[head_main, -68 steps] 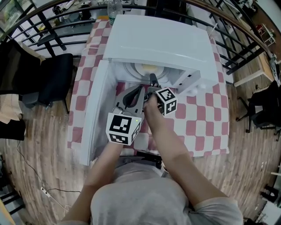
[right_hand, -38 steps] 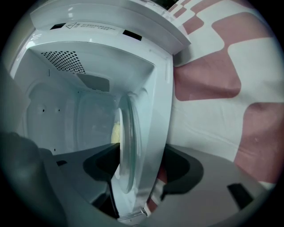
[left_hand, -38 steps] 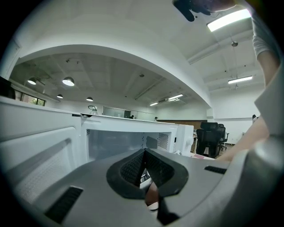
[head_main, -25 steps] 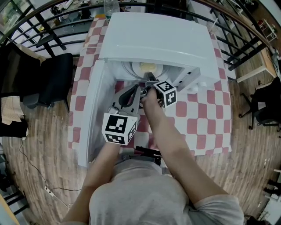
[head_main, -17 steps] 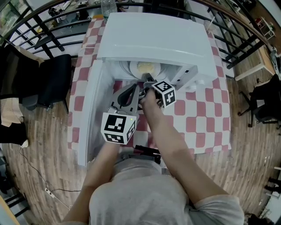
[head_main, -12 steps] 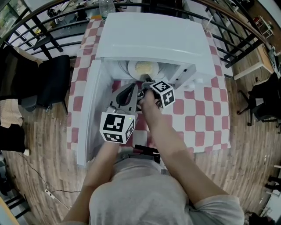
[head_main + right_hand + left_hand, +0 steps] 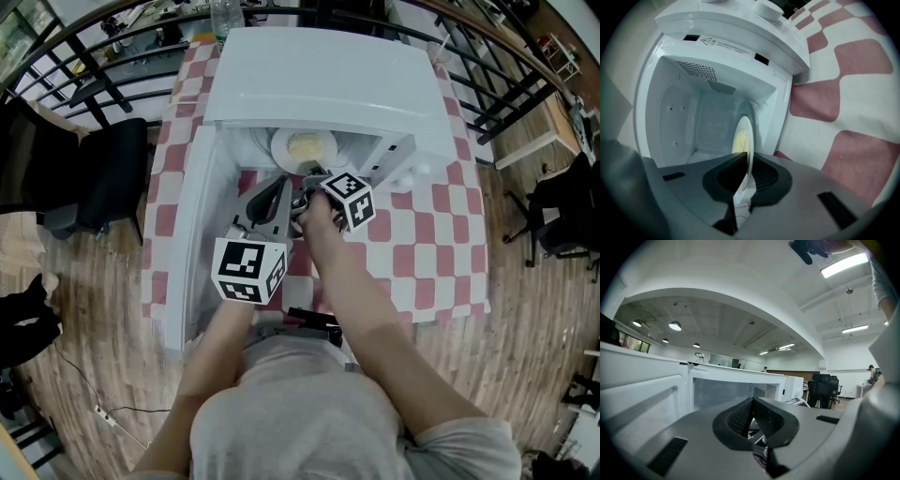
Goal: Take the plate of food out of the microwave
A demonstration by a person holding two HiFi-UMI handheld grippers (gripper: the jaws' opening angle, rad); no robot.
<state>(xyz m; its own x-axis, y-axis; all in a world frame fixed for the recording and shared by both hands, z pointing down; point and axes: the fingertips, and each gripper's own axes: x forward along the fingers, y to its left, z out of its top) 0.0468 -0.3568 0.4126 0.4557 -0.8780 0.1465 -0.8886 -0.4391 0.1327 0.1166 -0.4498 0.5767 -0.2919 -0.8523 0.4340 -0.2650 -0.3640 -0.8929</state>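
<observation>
The white microwave (image 7: 323, 80) stands on a red-and-white checked table with its door (image 7: 192, 234) swung open to the left. A white plate (image 7: 304, 148) of pale yellow food sits at the mouth of the cavity. My right gripper (image 7: 314, 174) reaches in from the front. Its jaws have just been closing and now pinch the plate's near rim. In the right gripper view the plate (image 7: 743, 136) runs edge-on between the pads of the right gripper (image 7: 749, 161). My left gripper (image 7: 279, 189) waits beside it in front of the opening, shut with nothing in it (image 7: 753, 401).
The open door (image 7: 642, 394) walls off the left side. The microwave's control panel (image 7: 394, 159) juts out on the right. A bottle (image 7: 223, 14) stands behind the microwave. A black chair (image 7: 103, 169) and railings surround the table (image 7: 441, 244).
The right jaws have closed onto the plate's rim. More of the plate shows at the cavity mouth than a second ago. The left gripper has kept still.
</observation>
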